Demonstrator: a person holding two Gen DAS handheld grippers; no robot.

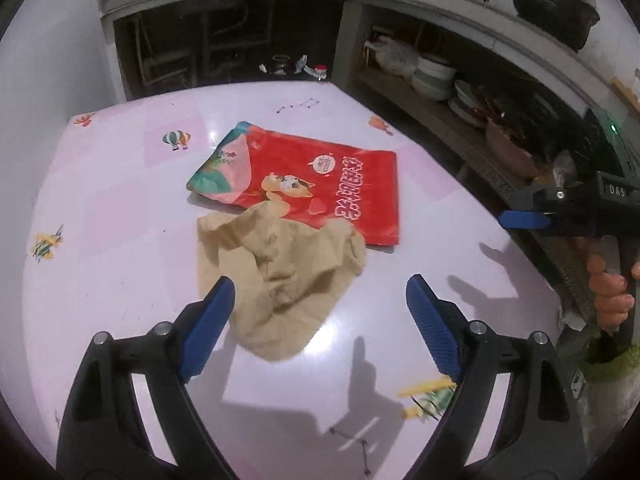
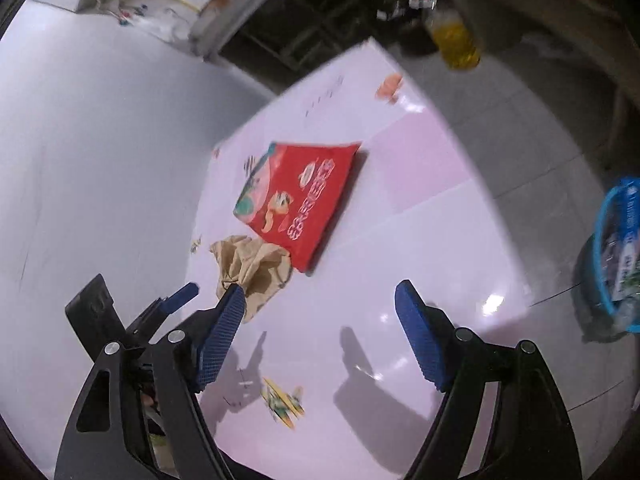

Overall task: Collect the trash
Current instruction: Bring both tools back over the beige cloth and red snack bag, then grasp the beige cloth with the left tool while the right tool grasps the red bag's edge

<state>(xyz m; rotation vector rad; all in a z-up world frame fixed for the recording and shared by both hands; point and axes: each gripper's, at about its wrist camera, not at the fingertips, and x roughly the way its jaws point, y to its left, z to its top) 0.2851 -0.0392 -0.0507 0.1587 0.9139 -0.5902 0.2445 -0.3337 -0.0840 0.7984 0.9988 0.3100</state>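
Left gripper (image 1: 320, 312): jaws wide apart, empty, above pink table (image 1: 120, 208). Crumpled beige paper (image 1: 280, 280) between and just beyond pads, not pressed. Red snack bag (image 1: 320, 184) flat at 12 o'clock of paper, lower edge under paper.
Right gripper (image 2: 320, 332): jaws wide apart, empty; paper at 11 o'clock beside left pad. Blue-lined trash bin (image 2: 616, 256) on floor, 3 o'clock, off table.

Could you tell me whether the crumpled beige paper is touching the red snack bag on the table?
Touching. In the left wrist view the crumpled beige paper laps over the near edge of the red snack bag, hiding part of its print.
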